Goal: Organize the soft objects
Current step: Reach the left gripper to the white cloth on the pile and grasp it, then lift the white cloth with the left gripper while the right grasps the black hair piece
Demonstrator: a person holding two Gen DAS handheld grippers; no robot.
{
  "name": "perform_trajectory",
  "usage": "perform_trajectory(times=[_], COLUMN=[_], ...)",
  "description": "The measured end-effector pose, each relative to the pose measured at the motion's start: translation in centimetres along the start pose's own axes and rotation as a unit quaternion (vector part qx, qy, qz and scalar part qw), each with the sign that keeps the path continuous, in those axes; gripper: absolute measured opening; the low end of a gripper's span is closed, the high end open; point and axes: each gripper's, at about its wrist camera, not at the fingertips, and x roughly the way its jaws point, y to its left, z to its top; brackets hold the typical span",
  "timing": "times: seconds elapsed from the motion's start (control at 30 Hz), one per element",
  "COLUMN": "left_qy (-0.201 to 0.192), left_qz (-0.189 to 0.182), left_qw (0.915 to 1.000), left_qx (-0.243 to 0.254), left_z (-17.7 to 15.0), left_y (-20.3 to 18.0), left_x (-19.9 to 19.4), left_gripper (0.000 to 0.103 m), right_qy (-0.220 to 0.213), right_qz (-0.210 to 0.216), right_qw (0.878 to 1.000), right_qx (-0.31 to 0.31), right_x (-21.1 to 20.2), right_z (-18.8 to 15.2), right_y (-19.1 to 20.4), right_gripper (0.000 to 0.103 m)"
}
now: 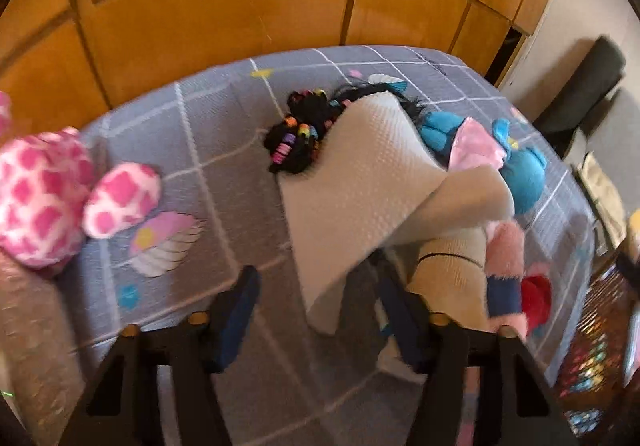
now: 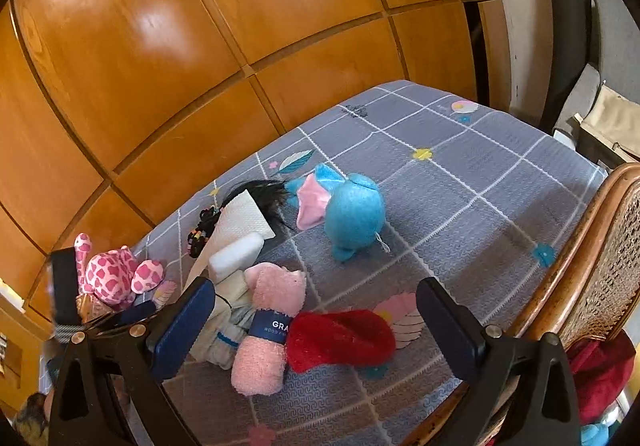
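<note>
Soft things lie on a grey checked bedsheet. A white textured cloth drapes over a black wig with coloured beads. A blue and pink plush lies behind it. A pink towel roll, a red fuzzy item and a white sponge lie together. A pink spotted plush sits at the left. My left gripper is open just above the cloth's lower edge. My right gripper is open around the towel roll and red item.
Wooden wardrobe doors stand behind the bed. A wicker chair with red fabric stands at the bed's right edge. A dark chair stands by the far wall. The sheet right of the blue plush is bare.
</note>
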Motion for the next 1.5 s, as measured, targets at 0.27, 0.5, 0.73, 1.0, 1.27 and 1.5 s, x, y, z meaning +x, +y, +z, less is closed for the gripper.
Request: perform_trajectory(times=[0.27,0.5,0.73,1.0,1.27,1.5], left_qy=[-0.04,-0.09,-0.085,-0.104,-0.106,-0.109], left_qz=[-0.022,-0.043,-0.04,-0.034,-0.046,-0.063], left_qw=[0.9985,0.9945,0.9955,0.9939,0.9933,0.9919], left_qx=[-0.03,-0.031,-0.009,0.015,0.001,0.014], left_z=[-0.8,-5.9,-12.2,-16.8,-17.4,-17.6], left_y=[0.8,0.8,1.0,1.2,2.4,2.4], left_x=[-2.7,-9.9,-13.6,-16.3,-16.5,-16.3], left_gripper=[0.002,0.002,0.002,0.002,0.002,0.002], right_qy=[-0.004,-0.008,0.003,0.044,0.139,0.219], right_qz=[0.002,-0.008,-0.018,0.06,0.104,0.015], right_qw=[1.0,0.999,0.998,0.993,0.979,0.974], right_qx=[-0.009,-0.033,-0.063,-0.09,-0.11,-0.059], right_x=[0.0,-0.1,0.2,2.6,11.5,21.6], right_z=[-0.1,-0.3,-0.3,3.4,6.7,7.4], right_y=[0.2,0.9,1.7,6.6,13.5,13.9], right_gripper=[0.087,0.077,0.073,0.073,0.073,0.077])
